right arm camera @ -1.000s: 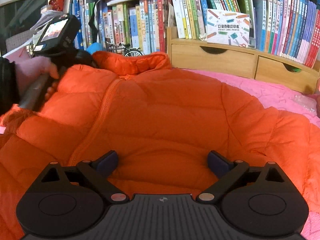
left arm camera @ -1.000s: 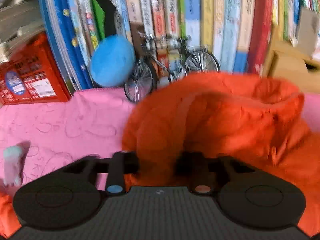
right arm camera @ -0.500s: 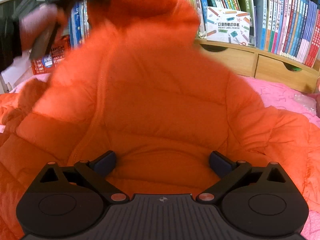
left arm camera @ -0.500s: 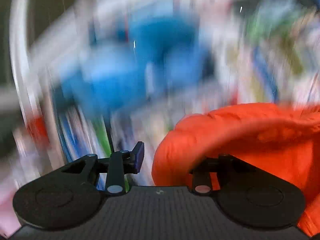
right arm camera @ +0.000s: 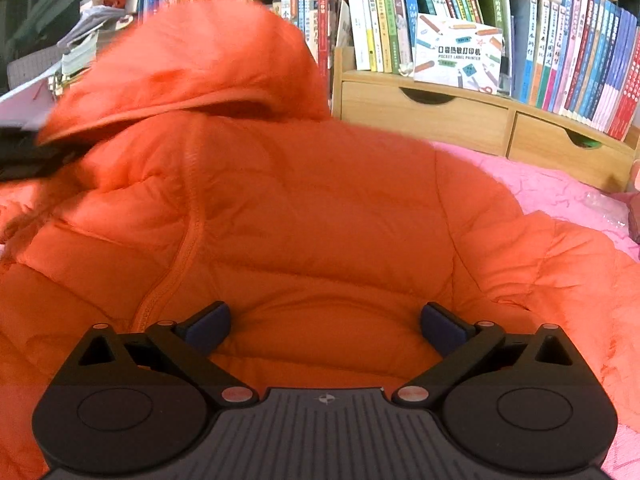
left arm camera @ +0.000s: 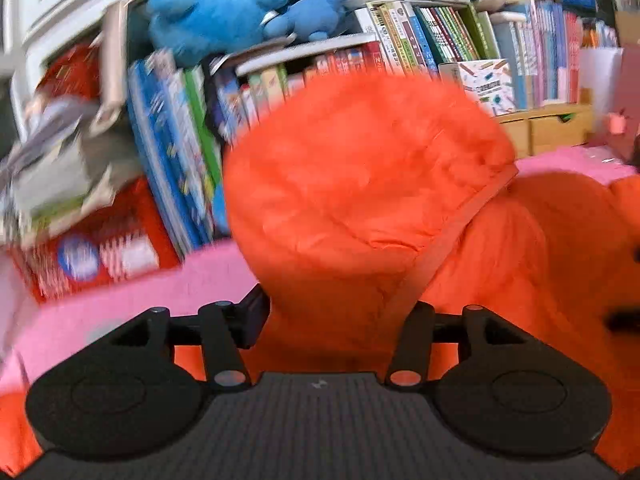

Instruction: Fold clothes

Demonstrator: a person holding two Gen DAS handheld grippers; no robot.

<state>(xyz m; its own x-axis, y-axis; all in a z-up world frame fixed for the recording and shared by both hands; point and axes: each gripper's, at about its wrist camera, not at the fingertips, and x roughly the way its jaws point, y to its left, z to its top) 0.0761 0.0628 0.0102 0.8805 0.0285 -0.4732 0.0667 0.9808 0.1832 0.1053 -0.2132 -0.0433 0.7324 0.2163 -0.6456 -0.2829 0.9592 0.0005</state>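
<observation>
Jacket lies puffy on the pink bed cover; the left gripper has just been opening around its hood, and the right gripper is wide apart over it.

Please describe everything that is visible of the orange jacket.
The orange jacket is a puffy, quilted hooded garment of shiny fabric. It lies spread on the pink cover, zipper line on the front. Its hood is raised and blurred. The left gripper, jaws just opening, has fabric between them; the right gripper stands open against the body.
</observation>
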